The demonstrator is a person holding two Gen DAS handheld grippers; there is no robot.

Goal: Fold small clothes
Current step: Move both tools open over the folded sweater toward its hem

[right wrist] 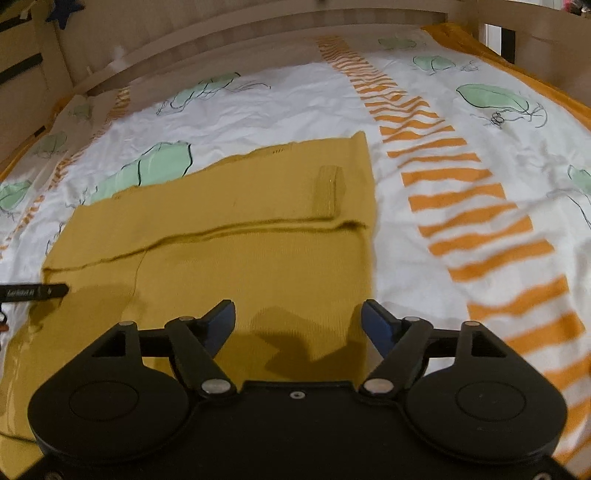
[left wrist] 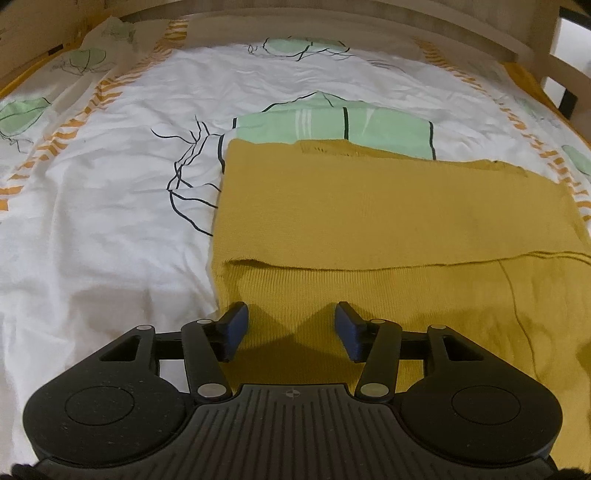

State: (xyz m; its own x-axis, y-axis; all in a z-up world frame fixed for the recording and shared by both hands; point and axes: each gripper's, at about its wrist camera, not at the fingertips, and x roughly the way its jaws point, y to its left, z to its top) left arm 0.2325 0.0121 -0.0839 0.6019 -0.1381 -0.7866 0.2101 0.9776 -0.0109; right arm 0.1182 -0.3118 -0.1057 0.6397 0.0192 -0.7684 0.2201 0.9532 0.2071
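A mustard-yellow knit garment [left wrist: 388, 221] lies flat on the bed, with a layer folded over across its middle and a ribbed band near me. My left gripper [left wrist: 291, 319] is open and empty just above the garment's near left part. In the right wrist view the same garment [right wrist: 229, 251] shows a folded sleeve with a ribbed cuff [right wrist: 327, 192] on top. My right gripper [right wrist: 298, 321] is open and empty over the garment's near right edge. The tip of the left gripper [right wrist: 35, 291] shows at the left edge of that view.
The bed is covered by a white sheet [left wrist: 110, 221] printed with green shapes, black lines and orange stripes [right wrist: 472, 221]. A wooden bed frame [left wrist: 332, 22] curves along the far side and also shows in the right wrist view [right wrist: 258, 33].
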